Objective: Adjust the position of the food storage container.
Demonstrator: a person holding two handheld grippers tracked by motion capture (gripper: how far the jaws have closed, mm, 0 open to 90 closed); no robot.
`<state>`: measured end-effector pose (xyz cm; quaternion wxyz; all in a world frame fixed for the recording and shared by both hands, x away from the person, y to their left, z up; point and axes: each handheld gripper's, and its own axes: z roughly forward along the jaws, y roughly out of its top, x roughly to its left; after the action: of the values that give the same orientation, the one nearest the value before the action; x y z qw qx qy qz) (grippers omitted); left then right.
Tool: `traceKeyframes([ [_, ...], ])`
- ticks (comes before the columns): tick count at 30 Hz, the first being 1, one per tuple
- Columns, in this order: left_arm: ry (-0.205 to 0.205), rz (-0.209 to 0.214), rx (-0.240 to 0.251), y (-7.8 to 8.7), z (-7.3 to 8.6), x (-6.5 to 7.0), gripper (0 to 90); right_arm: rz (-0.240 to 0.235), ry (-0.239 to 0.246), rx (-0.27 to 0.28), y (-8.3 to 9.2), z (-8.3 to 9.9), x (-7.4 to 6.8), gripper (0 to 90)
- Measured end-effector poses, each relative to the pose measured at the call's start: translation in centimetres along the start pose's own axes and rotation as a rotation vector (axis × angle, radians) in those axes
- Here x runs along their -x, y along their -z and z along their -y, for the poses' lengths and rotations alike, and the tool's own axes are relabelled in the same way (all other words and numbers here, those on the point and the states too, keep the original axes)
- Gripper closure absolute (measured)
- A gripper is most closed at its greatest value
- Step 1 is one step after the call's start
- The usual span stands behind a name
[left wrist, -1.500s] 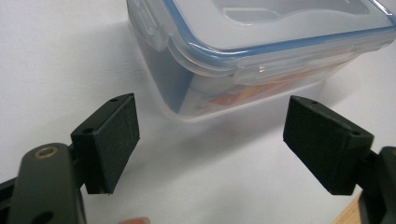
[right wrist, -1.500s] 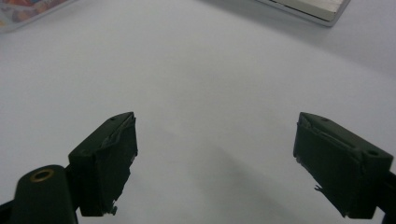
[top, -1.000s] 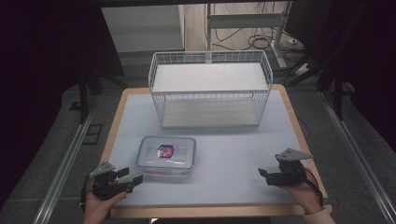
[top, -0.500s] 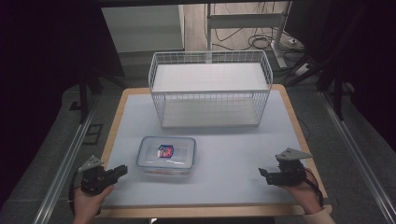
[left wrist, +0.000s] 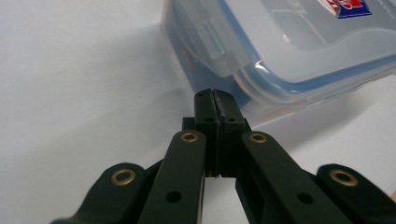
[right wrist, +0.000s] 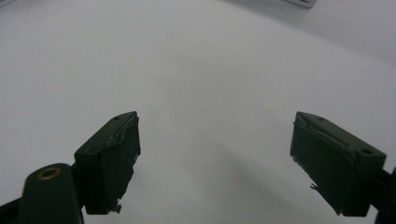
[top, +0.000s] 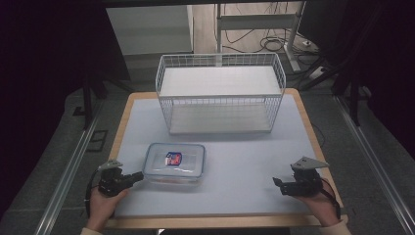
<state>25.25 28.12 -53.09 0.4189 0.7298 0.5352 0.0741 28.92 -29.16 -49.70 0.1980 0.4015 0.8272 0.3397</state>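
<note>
Two containers stand on the pale table top with its wooden edge (top: 120, 127). At the far side sits a white wire basket with a flat white shelf across its top (top: 220, 93); its lower level is open at the front and holds nothing visible. Nearer the person, left of centre, lies a clear rectangular plastic box with a blue-sealed snap lid (top: 175, 163), flat on the surface and well apart from the basket. Its lid is on, and a small red and blue label (top: 173, 158) shows on top; the left gripper view shows the side latch (left wrist: 215, 44) folded down against the wall. Something reddish is faintly visible through the lower wall, but the contents cannot be identified.

Left gripper (top: 137, 176): held in the person's left hand (top: 103, 205) at the near left corner, jaws pressed together with nothing between them, tips just beside the box's near left corner; contact cannot be confirmed.

Right gripper (top: 277, 182): held in the right hand (top: 320, 205) at the near right of the table, jaws spread wide over bare surface, well apart from the box.
</note>
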Motion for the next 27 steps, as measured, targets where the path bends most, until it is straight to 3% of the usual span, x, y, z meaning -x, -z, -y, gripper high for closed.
traceKeyframes([
  [4, -0.018, -0.016, -0.002, -0.3, -0.7, 0.2, 89.5, -0.001, 0.001, -0.001, -0.1, 0.0, 0.0, 15.7],
  [9, -0.012, 0.001, -0.016, -1.0, -1.1, 0.2, 89.7, -0.003, 0.003, -0.005, -0.2, 0.0, -0.1, 15.7],
  [27, -0.090, 0.060, -0.062, -4.0, -2.8, 3.2, 89.6, -0.005, 0.003, -0.011, -0.1, -0.1, -0.1, 15.7],
])
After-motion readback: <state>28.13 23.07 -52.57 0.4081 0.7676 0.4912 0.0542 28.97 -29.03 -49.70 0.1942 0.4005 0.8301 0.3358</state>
